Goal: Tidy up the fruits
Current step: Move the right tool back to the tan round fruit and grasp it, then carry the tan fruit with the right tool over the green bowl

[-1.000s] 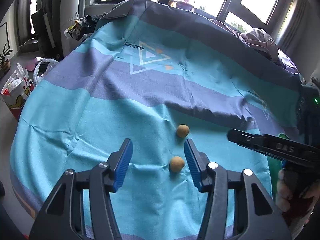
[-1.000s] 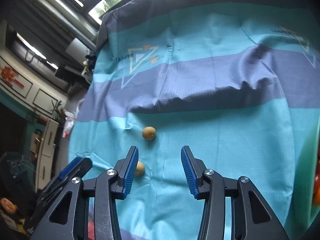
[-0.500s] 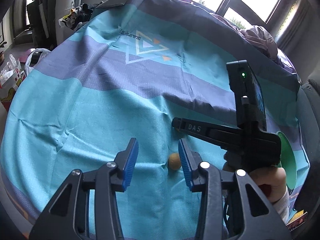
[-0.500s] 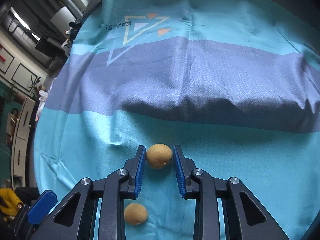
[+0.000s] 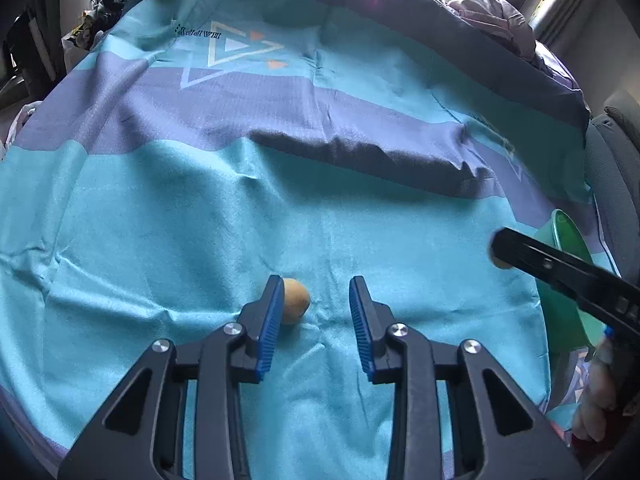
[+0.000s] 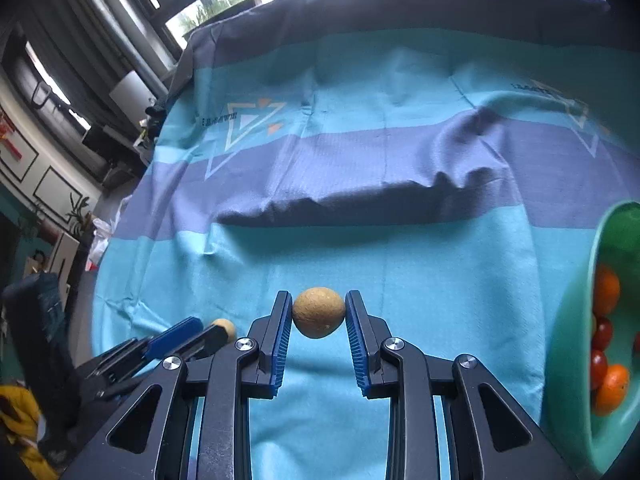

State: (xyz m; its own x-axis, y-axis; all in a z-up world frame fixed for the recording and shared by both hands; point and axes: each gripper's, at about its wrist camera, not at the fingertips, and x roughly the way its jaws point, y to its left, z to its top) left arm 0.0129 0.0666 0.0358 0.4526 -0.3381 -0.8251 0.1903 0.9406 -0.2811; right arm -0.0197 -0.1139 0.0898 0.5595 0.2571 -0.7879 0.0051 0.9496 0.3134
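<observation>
Right hand-held gripper (image 6: pixel 318 320) clamped on a tan round fruit (image 6: pixel 318 312), green bowl (image 6: pixel 572 320) of oranges and tomatoes off to its right. Left hand-held gripper (image 5: pixel 316 312) spread wide, second tan fruit (image 5: pixel 295 301) on the striped cloth (image 5: pixel 200 200) against its left pad.

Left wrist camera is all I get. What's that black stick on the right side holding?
Observer: That is the right gripper, shut on a round tan fruit.
Child: Is anything inside the green bowl? I only see its edge.
Observer: Yes. The green bowl holds orange fruits and small red fruits.
</observation>
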